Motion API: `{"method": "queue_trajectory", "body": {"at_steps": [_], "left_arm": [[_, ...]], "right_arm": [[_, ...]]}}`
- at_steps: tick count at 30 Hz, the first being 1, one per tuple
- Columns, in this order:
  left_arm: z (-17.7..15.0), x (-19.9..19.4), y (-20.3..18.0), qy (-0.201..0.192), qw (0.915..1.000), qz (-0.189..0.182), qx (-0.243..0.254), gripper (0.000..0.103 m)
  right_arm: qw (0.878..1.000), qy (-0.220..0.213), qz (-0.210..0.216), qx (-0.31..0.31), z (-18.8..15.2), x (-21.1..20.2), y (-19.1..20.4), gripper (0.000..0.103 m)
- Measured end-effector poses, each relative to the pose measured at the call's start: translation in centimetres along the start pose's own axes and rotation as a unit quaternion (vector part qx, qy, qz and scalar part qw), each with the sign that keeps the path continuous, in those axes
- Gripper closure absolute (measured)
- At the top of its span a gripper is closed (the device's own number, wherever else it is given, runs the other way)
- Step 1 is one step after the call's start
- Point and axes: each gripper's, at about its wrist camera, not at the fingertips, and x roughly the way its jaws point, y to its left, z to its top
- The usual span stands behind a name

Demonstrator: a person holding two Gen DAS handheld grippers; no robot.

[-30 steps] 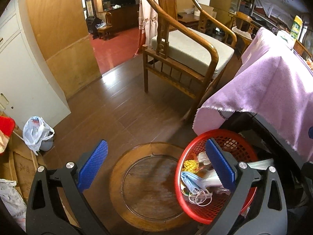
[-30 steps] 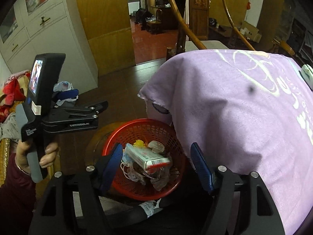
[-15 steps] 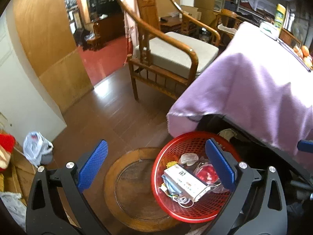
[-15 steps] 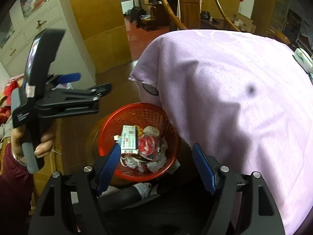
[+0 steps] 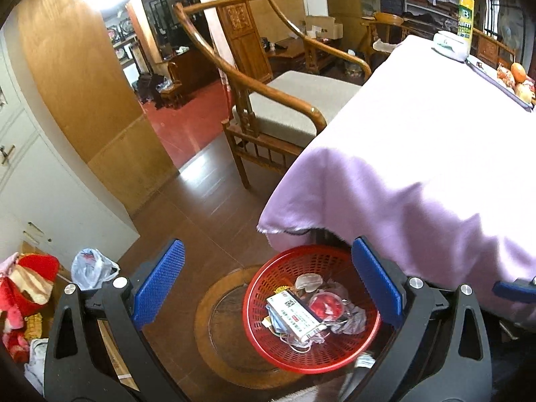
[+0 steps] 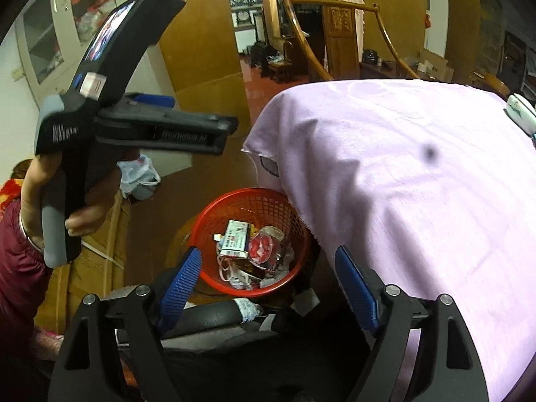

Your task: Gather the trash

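A red mesh basket (image 5: 258,315) stands on a round wooden stand on the floor, below the table's corner. It holds trash: a white carton (image 5: 293,315), a red-and-clear wrapper (image 5: 325,305), a face mask and scraps. The basket also shows in the right wrist view (image 6: 298,214), with the carton (image 6: 236,236). My left gripper (image 5: 268,293) is open and empty, high above the basket. My right gripper (image 6: 268,284) is open and empty, also above the basket. The left gripper's body (image 6: 134,127) shows in the right wrist view, held by a hand.
A table under a purple cloth (image 5: 418,154) fills the right side, with a bowl (image 5: 449,43), a box and fruit at its far end. A wooden armchair (image 5: 288,110) stands behind it. A white plastic bag (image 5: 88,268) lies by a white cabinet at left.
Both grippers have risen and pulled back from the basket, which now looks smaller and lower. The carton that was dropping from the right gripper now lies in the basket.
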Motion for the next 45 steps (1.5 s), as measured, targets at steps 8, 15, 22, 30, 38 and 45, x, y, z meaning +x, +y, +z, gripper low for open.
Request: {"method": "queue_trajectory", "body": {"at_steps": [8, 15, 22, 30, 38, 45], "left_arm": [[1.5, -4.5, -1.6, -0.011, 0.9984, 0.043, -0.036, 0.007], [-0.1, -5.5, -2.2, -0.012, 0.9905, 0.102, -0.091, 0.007], [-4.9, -1.6, -1.6, 0.038, 0.9885, 0.125, -0.076, 0.007], [-8.2, 2.0, 0.3, 0.058, 0.9897, 0.114, -0.063, 0.007], [-9.6, 6.0, 1.9, 0.089, 0.9901, 0.081, -0.072, 0.007], [-11.3, 9.5, 3.0, 0.145, 0.9819, 0.058, -0.107, 0.007]], "right_arm": [[0.999, -0.022, 0.044, -0.011, -1.9, -2.1, -0.6, 0.013], [0.997, -0.012, 0.072, -0.002, -3.4, -2.1, -1.3, 0.012], [0.998, 0.022, 0.055, 0.005, -3.8, -0.6, -1.1, 0.011], [0.997, 0.077, 0.014, -0.003, -2.8, 3.3, 0.9, 0.011], [0.992, 0.128, -0.018, -0.002, -1.9, 7.4, 1.4, 0.011], [0.987, 0.156, -0.029, -0.014, -1.3, 10.1, 1.3, 0.012]]}}
